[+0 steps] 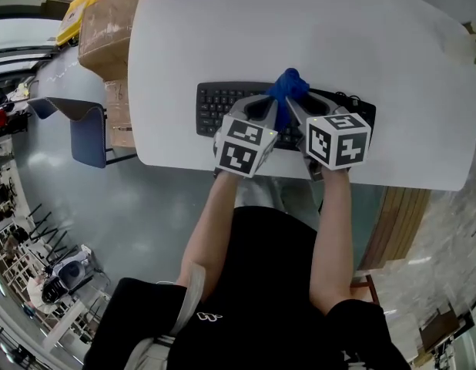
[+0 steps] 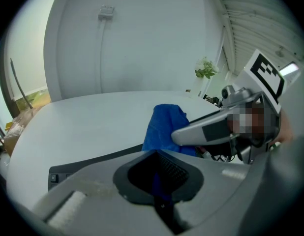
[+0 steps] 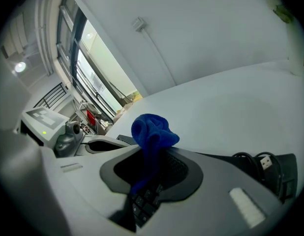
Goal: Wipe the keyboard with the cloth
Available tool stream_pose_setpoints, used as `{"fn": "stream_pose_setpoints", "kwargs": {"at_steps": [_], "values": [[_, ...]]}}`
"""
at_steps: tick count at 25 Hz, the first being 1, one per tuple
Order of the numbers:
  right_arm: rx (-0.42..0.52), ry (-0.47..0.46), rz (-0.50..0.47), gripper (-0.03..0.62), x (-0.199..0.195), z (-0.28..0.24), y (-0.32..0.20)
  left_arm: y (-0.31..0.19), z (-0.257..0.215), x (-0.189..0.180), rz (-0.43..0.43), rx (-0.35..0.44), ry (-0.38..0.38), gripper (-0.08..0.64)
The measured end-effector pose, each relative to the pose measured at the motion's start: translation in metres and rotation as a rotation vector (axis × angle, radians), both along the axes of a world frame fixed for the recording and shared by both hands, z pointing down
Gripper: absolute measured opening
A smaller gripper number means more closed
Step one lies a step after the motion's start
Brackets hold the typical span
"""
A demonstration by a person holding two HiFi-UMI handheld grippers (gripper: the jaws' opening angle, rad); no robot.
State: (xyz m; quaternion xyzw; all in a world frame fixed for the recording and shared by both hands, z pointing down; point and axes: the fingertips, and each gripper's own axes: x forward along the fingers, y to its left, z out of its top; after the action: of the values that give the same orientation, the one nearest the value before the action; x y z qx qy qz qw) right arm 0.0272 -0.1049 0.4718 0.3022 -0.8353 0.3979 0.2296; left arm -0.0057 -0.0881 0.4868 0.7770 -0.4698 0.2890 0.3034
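Head view shows 2 grippers side by side over the black keyboard (image 1: 219, 106), which lies at the near edge of the white table (image 1: 300, 29). The left gripper (image 1: 263, 108) pinches a thin fold of the blue cloth (image 1: 289, 85). The right gripper (image 1: 300, 111) clamps the same cloth, which bunches up above its jaws over the keys.

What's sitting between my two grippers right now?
The blue cloth, bunched up over the keyboard, between left gripper and right gripper; both pinch it. Head view shows it.
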Motion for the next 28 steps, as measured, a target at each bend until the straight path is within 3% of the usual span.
{"fn": "stream_pose_setpoints", "kwargs": {"at_steps": [28], "values": [[0.015,0.041,0.108,0.092,0.094,-0.005,-0.009,-0.008,0.004,0.097,0.168,-0.016,0.002,-0.002]]}}
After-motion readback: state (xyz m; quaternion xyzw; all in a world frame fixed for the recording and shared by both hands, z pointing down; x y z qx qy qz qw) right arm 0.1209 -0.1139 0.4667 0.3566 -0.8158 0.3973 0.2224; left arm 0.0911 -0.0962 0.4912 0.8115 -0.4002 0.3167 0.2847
